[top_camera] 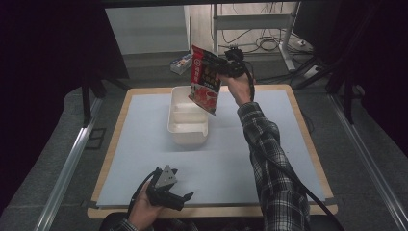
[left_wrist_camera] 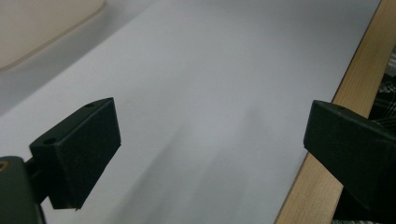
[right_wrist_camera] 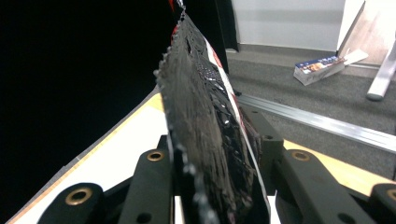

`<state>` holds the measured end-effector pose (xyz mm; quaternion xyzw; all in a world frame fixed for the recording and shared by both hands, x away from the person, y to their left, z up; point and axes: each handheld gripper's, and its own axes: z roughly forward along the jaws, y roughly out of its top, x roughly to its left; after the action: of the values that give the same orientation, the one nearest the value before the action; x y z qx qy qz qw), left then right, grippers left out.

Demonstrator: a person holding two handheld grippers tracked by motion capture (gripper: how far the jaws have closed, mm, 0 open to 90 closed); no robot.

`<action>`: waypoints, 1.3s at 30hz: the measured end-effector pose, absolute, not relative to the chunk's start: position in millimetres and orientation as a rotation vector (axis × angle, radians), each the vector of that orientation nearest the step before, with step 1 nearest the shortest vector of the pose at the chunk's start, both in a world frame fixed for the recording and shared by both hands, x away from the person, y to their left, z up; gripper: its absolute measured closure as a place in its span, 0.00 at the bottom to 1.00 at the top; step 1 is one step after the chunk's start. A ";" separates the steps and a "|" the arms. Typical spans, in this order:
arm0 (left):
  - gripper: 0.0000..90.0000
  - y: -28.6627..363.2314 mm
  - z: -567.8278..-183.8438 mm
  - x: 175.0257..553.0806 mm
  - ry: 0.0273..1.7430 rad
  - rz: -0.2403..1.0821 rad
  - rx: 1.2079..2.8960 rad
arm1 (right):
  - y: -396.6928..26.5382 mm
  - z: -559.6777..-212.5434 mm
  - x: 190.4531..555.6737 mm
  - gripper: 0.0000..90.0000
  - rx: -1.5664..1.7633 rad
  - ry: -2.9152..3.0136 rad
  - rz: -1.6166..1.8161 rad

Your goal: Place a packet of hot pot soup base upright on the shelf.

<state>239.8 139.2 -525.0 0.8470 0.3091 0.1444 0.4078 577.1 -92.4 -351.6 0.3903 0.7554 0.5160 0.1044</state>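
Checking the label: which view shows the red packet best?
The high view: the packet hangs whole, printed face readable, over the white bin, held by the right tongs. The right gripper view shows its dark back edge-on.

Red packet, white tub, pale blue mat

Red printed packet (top_camera: 204, 79); white tub (top_camera: 187, 118); pale blue mat (top_camera: 144, 144) on wood-edged tabletop (top_camera: 315, 159); black tongs (top_camera: 185, 198); plaid sleeve (top_camera: 272, 159).

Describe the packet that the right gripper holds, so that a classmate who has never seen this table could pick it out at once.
Start at the pale blue mat on the wooden table, where a white tub stands near the far edge. Above the tub, the right gripper pinches a red printed packet in the air. It is the one glossy, colourful thing among plain surfaces.
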 end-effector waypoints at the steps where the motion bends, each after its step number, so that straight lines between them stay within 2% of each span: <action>1: 0.04 139.6 -524.9 240.1 0.780 0.361 2.131 | -89.7 -351.7 578.7 0.74 1.149 2.225 1.524; 19: 0.04 141.3 -523.9 240.6 0.776 0.355 2.117 | -43.2 -367.7 592.4 0.75 1.076 2.211 1.504; 35: 0.04 140.5 -524.9 240.6 0.775 0.352 2.122 | -41.2 -411.3 590.3 0.73 1.081 2.291 1.397; 37: 0.04 140.3 -525.1 240.7 0.775 0.349 2.123 | -43.0 -412.2 589.2 0.71 1.079 2.291 1.390; 39: 0.04 140.2 -525.4 241.0 0.776 0.345 2.122 | -42.7 -411.7 588.9 0.63 1.076 2.306 1.367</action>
<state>241.0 140.2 -525.4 0.8447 0.3087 0.1374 0.4152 588.9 -42.7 -411.7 0.3694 0.7920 0.4693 0.1263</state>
